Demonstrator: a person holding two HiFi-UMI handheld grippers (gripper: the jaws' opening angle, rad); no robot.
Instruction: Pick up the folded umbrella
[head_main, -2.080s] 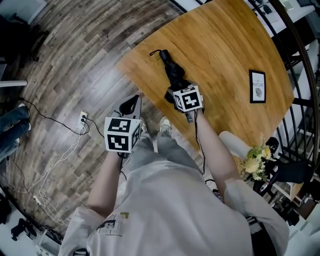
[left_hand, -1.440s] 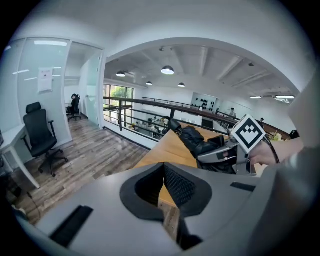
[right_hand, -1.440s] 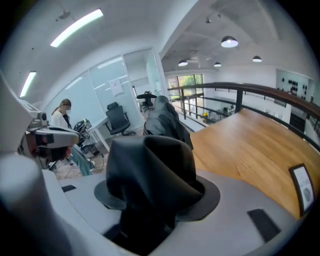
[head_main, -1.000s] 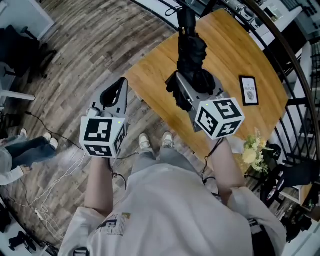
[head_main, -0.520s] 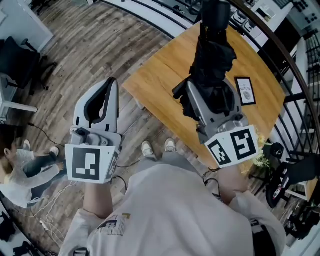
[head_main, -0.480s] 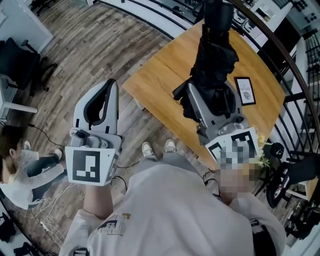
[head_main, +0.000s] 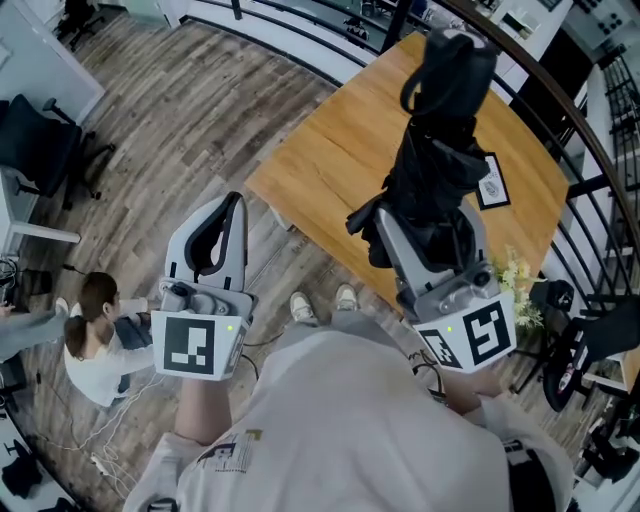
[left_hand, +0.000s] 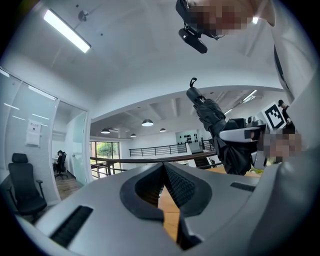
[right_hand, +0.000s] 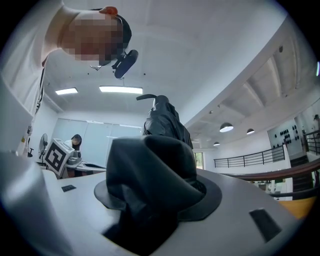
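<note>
The folded black umbrella (head_main: 440, 120) is off the table and stands up toward the head camera, its wrist strap loop at the top. My right gripper (head_main: 425, 235) is shut on its lower end, and dark fabric bulges out between the jaws. In the right gripper view the umbrella (right_hand: 155, 160) fills the gap between the jaws and hides the pads. My left gripper (head_main: 218, 230) hangs over the floor left of the table, jaws together with nothing in them. The left gripper view shows the left gripper (left_hand: 162, 172) with its jaw tips meeting, and the umbrella (left_hand: 207, 112) off to its right.
A wooden table (head_main: 330, 150) lies below, with a small framed card (head_main: 488, 182) near its right edge. Flowers (head_main: 512, 280) and a dark railing (head_main: 590, 130) stand to the right. On the floor at left are a seated person (head_main: 95, 340) and an office chair (head_main: 40, 140).
The right gripper has lifted the umbrella off the table and raised it toward the head camera. The left gripper has also risen, still holding nothing.
</note>
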